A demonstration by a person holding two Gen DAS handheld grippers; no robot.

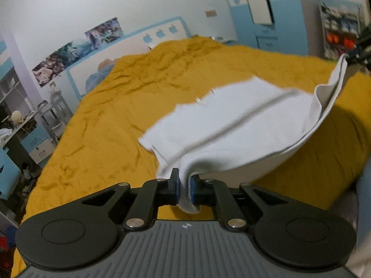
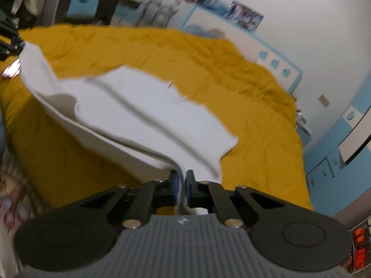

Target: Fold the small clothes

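**Tongs clamped on both near corners, garment lifted, fold barely begun**

Both tongs are seen closed on the white garment (image 1: 231, 125); the left tongs (image 1: 184, 185), at the lower centre of the left wrist view, are pinched on a bunched corner of the cloth, with a small tail of fabric hanging below the blue pads; the right tongs (image 2: 183, 183), at the lower centre of the right wrist view, are clamped in the same way on the opposite corner. Each pair is also glimpsed from the other camera: the right tongs at the upper right edge of the left view, the left tongs at the upper left edge of the right view, each with a corner of the cloth drawn up to it.

The garment is held raised along its near edge and sags between the two grips; its far part is spread over the yellow bedspread (image 1: 116, 106) near the middle of both frames, though whether that part rests fully on the bed cannot be told through the blur. A dark line, perhaps a seam or a crease, is seen running across the cloth.

As a judgement: the grasp is made and the lift is under way, so only the opening of the first fold is accomplished; no finished fold can be made out; the near edge is yet to be carried over to the far edge, laid down and released, and any further folds are left to be done.
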